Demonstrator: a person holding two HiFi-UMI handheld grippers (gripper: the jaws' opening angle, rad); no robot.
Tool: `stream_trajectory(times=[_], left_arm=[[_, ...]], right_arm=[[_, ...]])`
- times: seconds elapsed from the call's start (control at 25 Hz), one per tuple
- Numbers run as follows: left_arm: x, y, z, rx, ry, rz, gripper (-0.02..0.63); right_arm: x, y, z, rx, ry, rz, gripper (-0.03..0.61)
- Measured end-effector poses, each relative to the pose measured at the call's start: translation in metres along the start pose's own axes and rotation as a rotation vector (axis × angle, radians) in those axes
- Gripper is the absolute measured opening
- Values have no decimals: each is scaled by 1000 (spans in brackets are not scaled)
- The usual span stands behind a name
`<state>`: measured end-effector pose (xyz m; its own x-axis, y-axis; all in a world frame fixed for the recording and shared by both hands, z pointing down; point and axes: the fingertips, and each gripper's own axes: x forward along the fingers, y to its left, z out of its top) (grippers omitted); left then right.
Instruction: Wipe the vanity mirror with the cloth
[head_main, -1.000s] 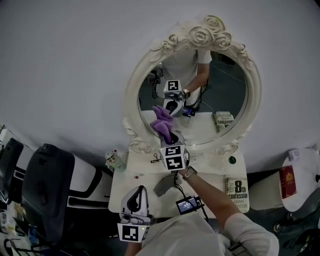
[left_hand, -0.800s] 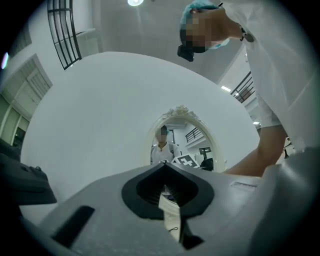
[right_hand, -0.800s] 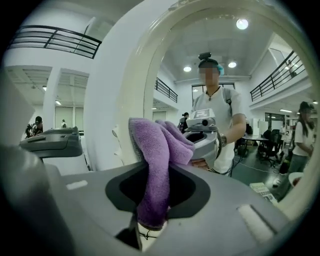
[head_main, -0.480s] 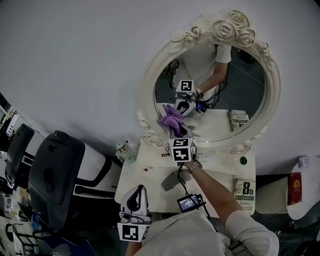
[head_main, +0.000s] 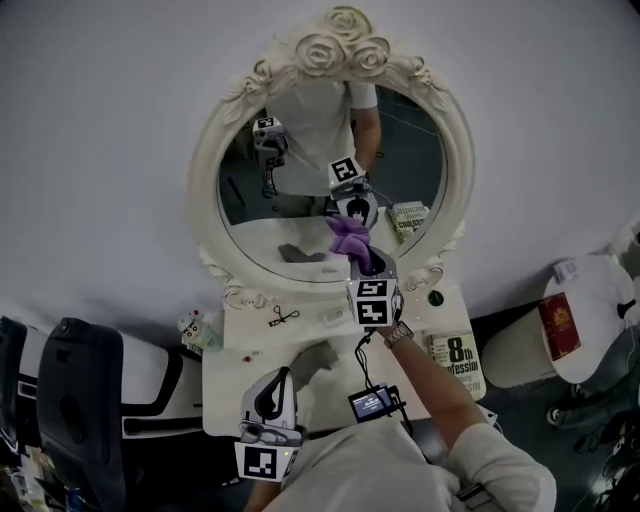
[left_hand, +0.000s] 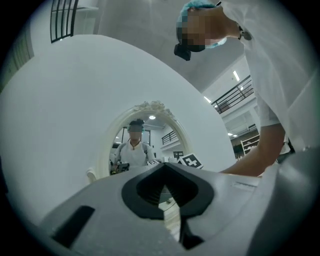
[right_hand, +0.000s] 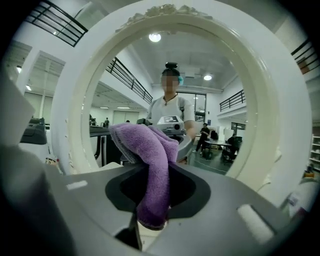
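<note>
Your right hand-held gripper (head_main: 361, 263): arm stretched toward 12 o'clock, clamping purple cloth (head_main: 349, 236) against vanity mirror (head_main: 290, 200). Your left hand-held gripper (head_main: 279, 376): 6 o'clock, jaws together, empty.

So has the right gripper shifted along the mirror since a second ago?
Yes. Against the mirror, the right gripper and purple cloth went from its lower left to right of centre.

The head view's bottom edge cuts off the person's torso (head_main: 370, 470). A dark item (head_main: 283, 317) on the counter (head_main: 232, 392) is too small to identify; the right tool (head_main: 362, 262) hides one end of the cloth (head_main: 352, 243)
</note>
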<state>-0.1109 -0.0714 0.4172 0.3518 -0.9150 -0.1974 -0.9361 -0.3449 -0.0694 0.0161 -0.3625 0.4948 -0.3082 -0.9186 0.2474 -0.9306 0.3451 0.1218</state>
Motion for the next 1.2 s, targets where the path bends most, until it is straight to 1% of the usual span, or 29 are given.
stream_trajectory(times=[0.16,0.32,0.44,0.56,0.6,0.68,0.84,1.0,1.12,1.2], left_arm=[[21,-14,2,-21,-14,-71,6],[33,-22,0,-25,-27,-114,6],[37,-24,-1,-21,-37,-128,6],[37,-22,-2,-19,-22,-122,6],[36,-19,-1,-22,-22,-111,6],[32,-11,-2,-25,-20,-82,6],[23,2,-2,-20,-11,-23,6],[7,14,0,2,2,57,6],[-9,25,1,17,28,128,6],[-25,34,2,29,39,193,6]], right_arm=[[-11,-65,-12,18,21,-116,101],[-20,-110,-22,50,55,-199,101],[-23,-123,-29,117,57,-217,101],[-25,-118,-33,163,41,-212,100],[-27,-110,-33,165,30,-201,100],[-28,-85,-29,156,8,-150,101],[-19,-9,-27,130,4,21,101],[0,78,-41,54,60,199,101],[12,120,-54,37,102,269,101],[21,142,-60,29,127,302,101]])
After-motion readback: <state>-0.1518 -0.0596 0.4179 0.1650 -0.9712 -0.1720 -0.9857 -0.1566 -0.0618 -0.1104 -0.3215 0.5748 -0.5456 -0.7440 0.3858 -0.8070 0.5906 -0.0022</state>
